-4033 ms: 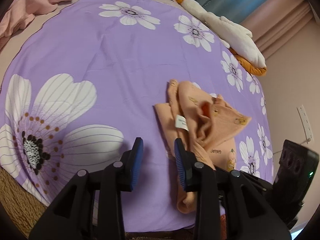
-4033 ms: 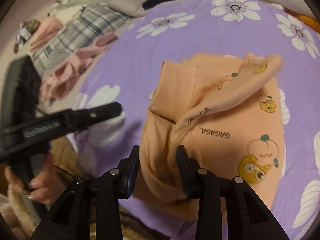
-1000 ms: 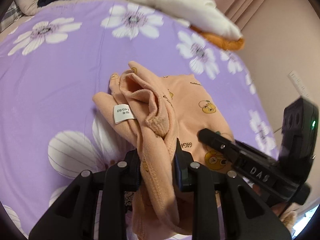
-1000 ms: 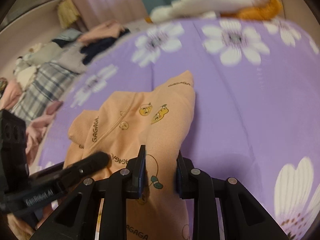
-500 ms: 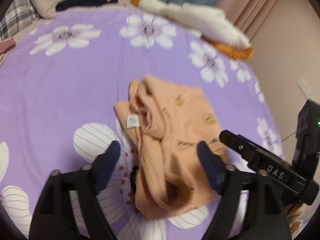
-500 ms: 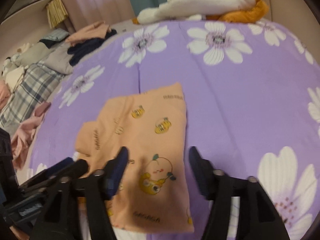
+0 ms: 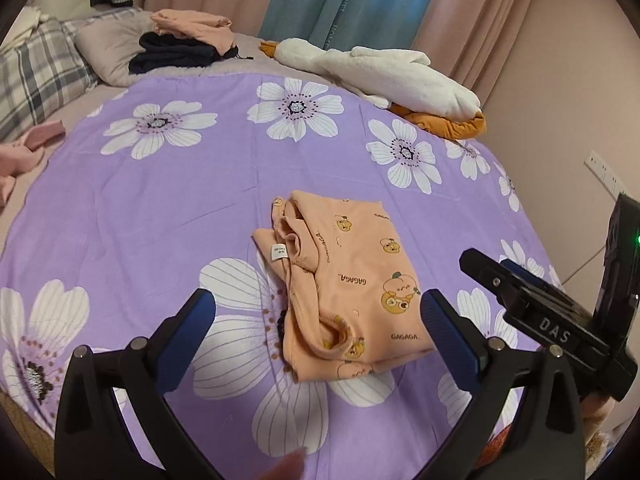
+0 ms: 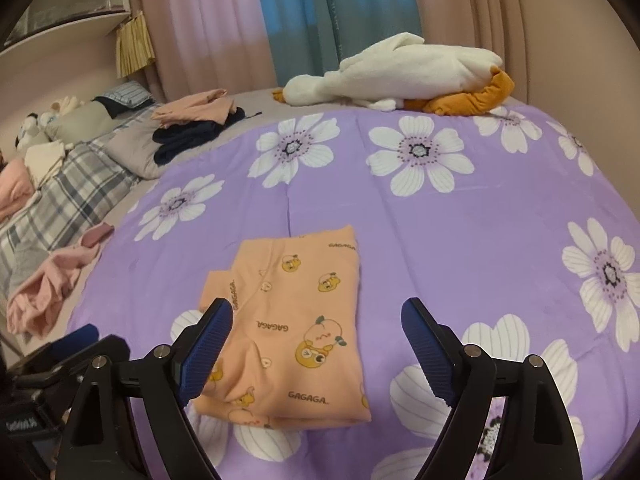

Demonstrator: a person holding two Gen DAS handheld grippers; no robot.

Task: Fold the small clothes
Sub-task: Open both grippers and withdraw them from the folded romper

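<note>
A small peach garment [image 7: 352, 280] with cartoon prints lies folded in a rough rectangle on the purple flowered sheet [image 7: 160, 208]; its white label faces up at the left edge. My left gripper [image 7: 316, 308] hovers above its near end, jaws opening wide, and the pads touch nothing. In the right wrist view the same garment [image 8: 288, 280] lies flat beneath my right gripper [image 8: 318, 312], whose jaws are also opening with no cloth pinched. The right gripper's body [image 7: 532, 312] shows at the right of the left wrist view.
A stack of folded pink and navy clothes [image 7: 188, 40] sits at the bed's far side beside a grey pillow. A white plush goose [image 8: 400, 68] lies along the far edge by the curtains. Plaid bedding [image 8: 60, 200] and loose pink clothes [image 8: 44, 284] lie at left.
Both grippers let go of the peach garment, their jaws spread wide, and both drew back and up. The garment now lies folded on the sheet.
</note>
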